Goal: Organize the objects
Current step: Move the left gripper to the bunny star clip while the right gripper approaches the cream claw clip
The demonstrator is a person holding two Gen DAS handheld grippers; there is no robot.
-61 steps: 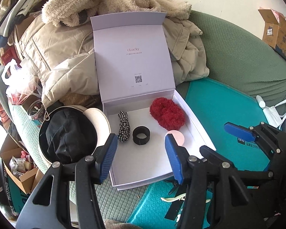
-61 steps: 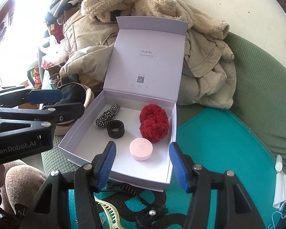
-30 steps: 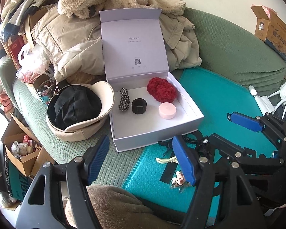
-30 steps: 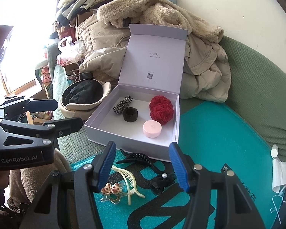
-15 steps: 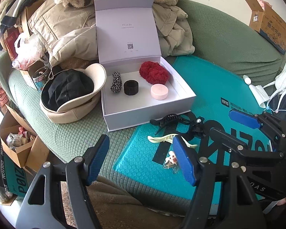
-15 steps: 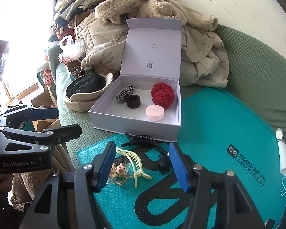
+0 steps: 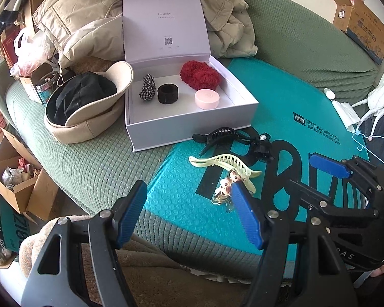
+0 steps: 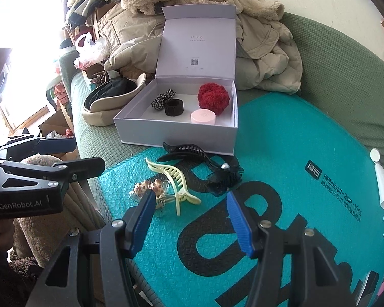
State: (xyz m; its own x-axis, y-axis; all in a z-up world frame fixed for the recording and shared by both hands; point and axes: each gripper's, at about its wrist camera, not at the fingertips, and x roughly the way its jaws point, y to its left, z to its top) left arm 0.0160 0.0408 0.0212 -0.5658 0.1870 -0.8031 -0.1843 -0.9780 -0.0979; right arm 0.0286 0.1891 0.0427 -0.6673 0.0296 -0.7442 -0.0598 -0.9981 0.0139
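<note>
Hair clips: four loose on the teal mat (image 8: 281, 153), just before the open box (image 8: 176, 130). Cream clip (image 8: 176, 179) lies ahead of the right tool (image 8: 189, 220), long axis running away from it. Right tool nearer; left tool (image 7: 189, 215) beside it. Both tools apart, empty.

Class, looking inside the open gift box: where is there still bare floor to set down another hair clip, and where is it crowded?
The white box has bare floor along its front wall. The rear is crowded: checked scrunchie, black band, red scrunchie, pink case.
</note>
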